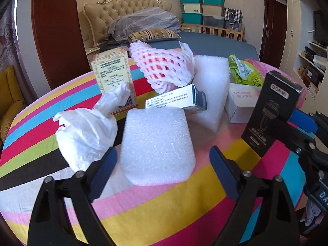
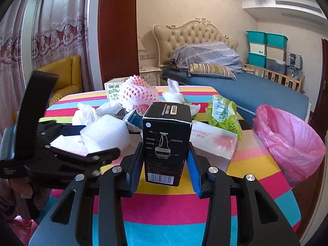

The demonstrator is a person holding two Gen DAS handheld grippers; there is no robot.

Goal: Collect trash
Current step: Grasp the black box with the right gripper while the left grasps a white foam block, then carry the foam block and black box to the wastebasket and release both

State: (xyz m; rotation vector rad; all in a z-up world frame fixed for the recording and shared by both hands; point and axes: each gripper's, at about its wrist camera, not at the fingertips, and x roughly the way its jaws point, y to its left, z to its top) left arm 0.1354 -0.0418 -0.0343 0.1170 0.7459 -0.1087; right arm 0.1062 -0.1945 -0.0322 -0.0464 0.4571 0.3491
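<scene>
Right gripper [image 2: 165,160] has the black box [image 2: 167,141] pinched between its blue fingers [image 2: 193,170], one on each side wall, low down near the barcode end. The box stands upright, and whether its base touches the striped counter [image 2: 164,211] or hangs just clear I cannot tell. It is a tall dark carton with a white line drawing on the front and a "DORMI" label on top. By the look of it, thin card: light, stiff along the edges, but the broad faces would probably buckle under a hard squeeze. A hold across the narrow sides, as here, looks sound to me. The surface seems smooth, so it could slip if it is tilted sharply.

The pink bag [image 2: 291,143] sits open-mouthed at the counter's right edge, near the box, the likely place for it.

Over to the left gripper [image 1: 162,164]: fingers spread wide and holding nothing, with the foam block [image 1: 156,145] sitting between them, not yet touched. That one is white, pebbly, with rounded corners; it should be feather-light and squashy, so the fingers will likely sink in before they bite. Taking it across the middle seems best.

Behind it lies the rest of the pile: crumpled tissue [image 1: 86,135], a pink foam net [image 1: 164,67], a yellow carton [image 1: 113,78] and a green wrapper [image 1: 244,71].
</scene>
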